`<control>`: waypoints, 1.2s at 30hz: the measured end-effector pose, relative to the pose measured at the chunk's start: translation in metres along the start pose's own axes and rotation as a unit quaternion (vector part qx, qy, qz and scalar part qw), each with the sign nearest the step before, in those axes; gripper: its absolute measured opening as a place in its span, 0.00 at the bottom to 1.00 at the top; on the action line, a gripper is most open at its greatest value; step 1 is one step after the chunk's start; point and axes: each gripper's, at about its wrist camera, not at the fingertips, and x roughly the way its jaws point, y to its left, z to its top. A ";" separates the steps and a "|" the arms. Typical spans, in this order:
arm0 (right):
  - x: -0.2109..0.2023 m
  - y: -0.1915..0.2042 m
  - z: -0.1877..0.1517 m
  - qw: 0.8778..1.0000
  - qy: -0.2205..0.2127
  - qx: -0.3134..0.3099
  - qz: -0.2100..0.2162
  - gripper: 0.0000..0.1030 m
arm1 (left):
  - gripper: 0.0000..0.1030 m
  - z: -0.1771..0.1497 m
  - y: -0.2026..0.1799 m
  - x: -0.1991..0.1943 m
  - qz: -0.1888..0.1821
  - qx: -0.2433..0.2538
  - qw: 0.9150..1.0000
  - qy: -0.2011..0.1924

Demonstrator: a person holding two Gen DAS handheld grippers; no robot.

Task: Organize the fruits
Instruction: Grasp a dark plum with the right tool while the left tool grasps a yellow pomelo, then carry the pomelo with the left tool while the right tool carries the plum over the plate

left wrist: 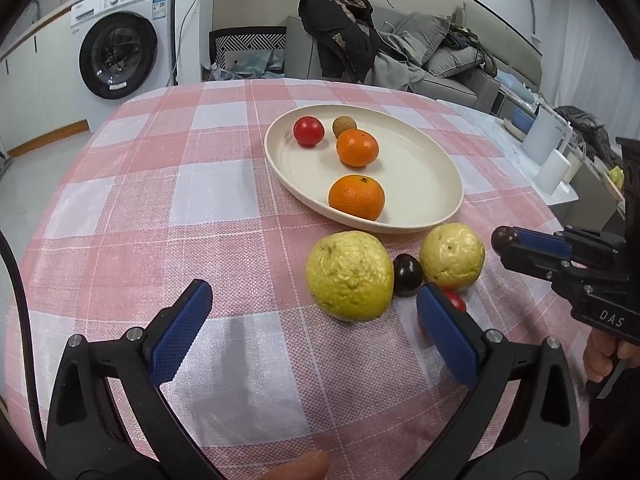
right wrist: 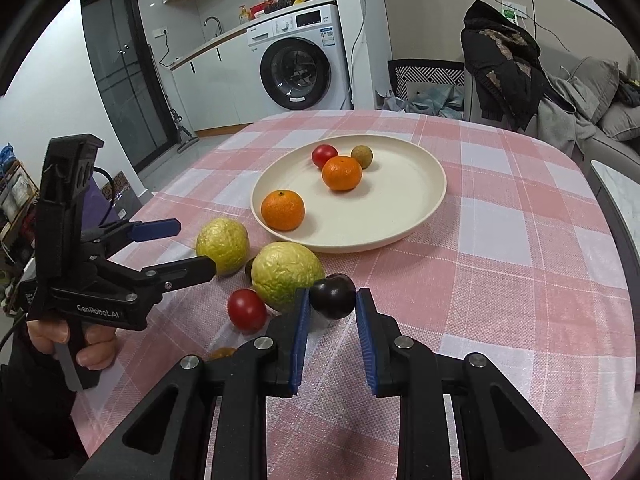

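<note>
Fruits sit partly sorted: on the cream plate (right wrist: 424, 208), toward the table's far edge, I see two oranges (right wrist: 283, 210), a red tomato (right wrist: 324, 155) and a small brown fruit (right wrist: 362, 156). Off its near rim, on the pink checked tablecloth (right wrist: 520, 240), lie two yellow-green guavas (left wrist: 350, 276), a dark plum (left wrist: 407, 275) between them and another tomato (right wrist: 247, 309). A washing machine (right wrist: 298, 60) and a sofa (left wrist: 448, 52) stand behind the table. The cloth to the plate's left and right is open. My right gripper (right wrist: 333, 300) tilts downward, pads clamped on a second dark plum (right wrist: 333, 296) above the near cloth. My left gripper (left wrist: 312, 332) hangs wide apart, gripping nothing, near the larger guava.
</note>
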 end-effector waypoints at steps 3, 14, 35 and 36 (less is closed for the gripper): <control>-0.004 -0.001 0.001 1.000 -0.006 0.002 -0.001 0.24 | 0.92 0.001 0.007 0.003 -0.020 -0.021 1.000 0.009; -0.008 -0.003 0.002 1.000 -0.013 0.004 -0.003 0.24 | 0.53 0.005 0.004 0.015 -0.058 -0.025 0.998 0.025; -0.015 -0.005 0.004 1.000 -0.030 0.008 -0.003 0.24 | 0.43 0.007 -0.002 -0.005 -0.065 -0.005 0.998 -0.013; -0.016 -0.005 0.004 0.999 -0.032 0.010 -0.003 0.24 | 0.43 0.008 -0.002 -0.007 -0.065 -0.005 0.998 -0.017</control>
